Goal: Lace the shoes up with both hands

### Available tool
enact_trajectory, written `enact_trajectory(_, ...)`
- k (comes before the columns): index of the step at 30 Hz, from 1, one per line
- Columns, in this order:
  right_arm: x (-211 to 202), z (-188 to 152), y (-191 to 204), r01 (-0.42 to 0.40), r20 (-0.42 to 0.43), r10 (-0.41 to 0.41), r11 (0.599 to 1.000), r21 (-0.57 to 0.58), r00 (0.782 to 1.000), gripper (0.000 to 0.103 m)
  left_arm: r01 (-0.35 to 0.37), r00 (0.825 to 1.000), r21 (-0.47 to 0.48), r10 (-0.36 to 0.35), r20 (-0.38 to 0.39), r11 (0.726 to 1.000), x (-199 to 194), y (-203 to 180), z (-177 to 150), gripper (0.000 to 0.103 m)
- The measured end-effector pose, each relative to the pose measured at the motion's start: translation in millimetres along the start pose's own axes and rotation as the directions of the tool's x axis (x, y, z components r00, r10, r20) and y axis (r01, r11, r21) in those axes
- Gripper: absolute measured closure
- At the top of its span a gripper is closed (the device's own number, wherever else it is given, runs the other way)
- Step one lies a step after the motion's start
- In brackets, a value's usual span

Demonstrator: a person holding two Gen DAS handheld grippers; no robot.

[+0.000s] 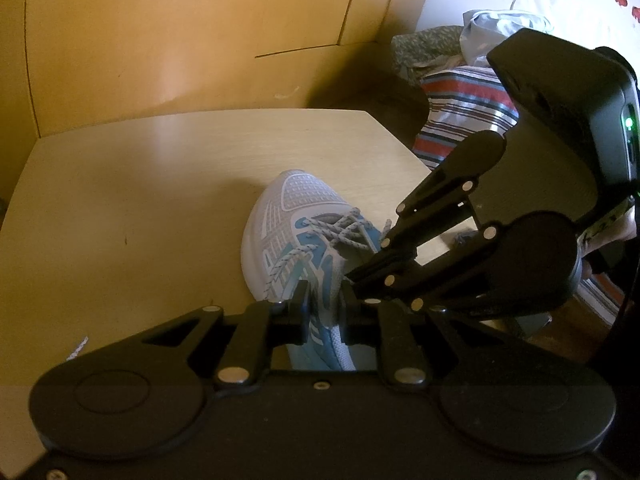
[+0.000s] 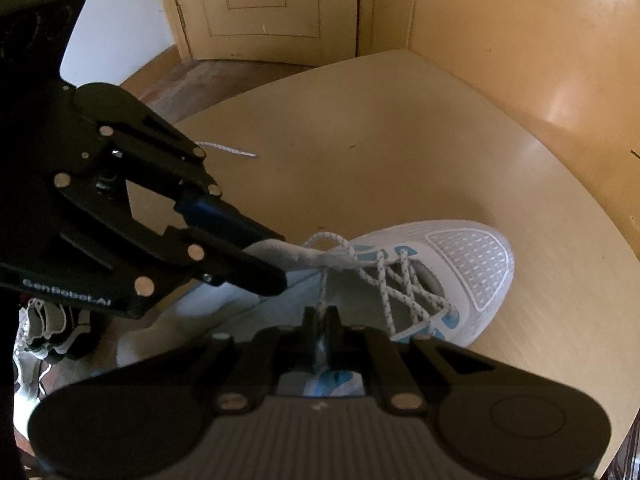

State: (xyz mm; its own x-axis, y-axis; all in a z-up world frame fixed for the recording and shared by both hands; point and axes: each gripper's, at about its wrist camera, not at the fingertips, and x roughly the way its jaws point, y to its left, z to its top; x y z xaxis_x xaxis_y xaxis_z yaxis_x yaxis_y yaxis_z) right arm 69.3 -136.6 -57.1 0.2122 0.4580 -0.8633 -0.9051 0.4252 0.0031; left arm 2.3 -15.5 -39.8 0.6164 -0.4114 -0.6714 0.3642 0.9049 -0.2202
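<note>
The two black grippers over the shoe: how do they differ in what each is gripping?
1. The left gripper pinches the shoe's grey tongue; the right gripper pinches a speckled lace.
2. The left gripper's jaws stand slightly apart around the thicker tongue; the right gripper's are almost fully closed on the thin lace.
Shared: both are black, two-fingered, and clamped on parts of the same white and blue shoe.
</note>
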Motion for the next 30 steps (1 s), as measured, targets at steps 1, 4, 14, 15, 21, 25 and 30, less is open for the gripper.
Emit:
enact_trajectory(1,-1,0,0,-0.001,0.001,0.001,1.000,0.002,1.000,0.099,-0.001,1.000,0.002,0.001,0.000,1.000,0,0,0,0.090)
enact_trajectory(4,-5,0,1,0.007,0.009,-0.007,1.000,-0.004,1.000,0.099,-0.007,1.000,0.017,0.007,0.000,1.000,0,-3,0,0.090)
enact_trajectory(14,-17,-2,0,0.010,0.022,-0.010,1.000,0.005,1.000,0.099,-0.060,0.998,0.167,0.059,0.013,0.984,2,-23,-3,0.090)
enact_trajectory(15,-17,-3,-1,0.009,0.021,-0.009,1.000,0.007,1.000,0.099,-0.072,0.997,0.197,0.070,0.018,0.978,2,-27,-4,0.090)
enact_trajectory(21,-8,-4,-2,-0.005,0.001,0.005,1.000,0.022,1.000,0.099,-0.170,0.985,0.405,0.156,0.068,0.898,6,-55,-16,0.090)
enact_trajectory(25,1,-6,-2,-0.008,-0.007,0.008,0.999,0.040,1.000,0.099,-0.194,0.981,0.460,0.177,0.079,0.866,8,-62,-20,0.090)
enact_trajectory(30,6,-9,-4,-0.011,-0.022,0.012,0.999,0.049,1.000,0.099,-0.188,0.982,0.455,0.175,0.071,0.871,8,-60,-19,0.090)
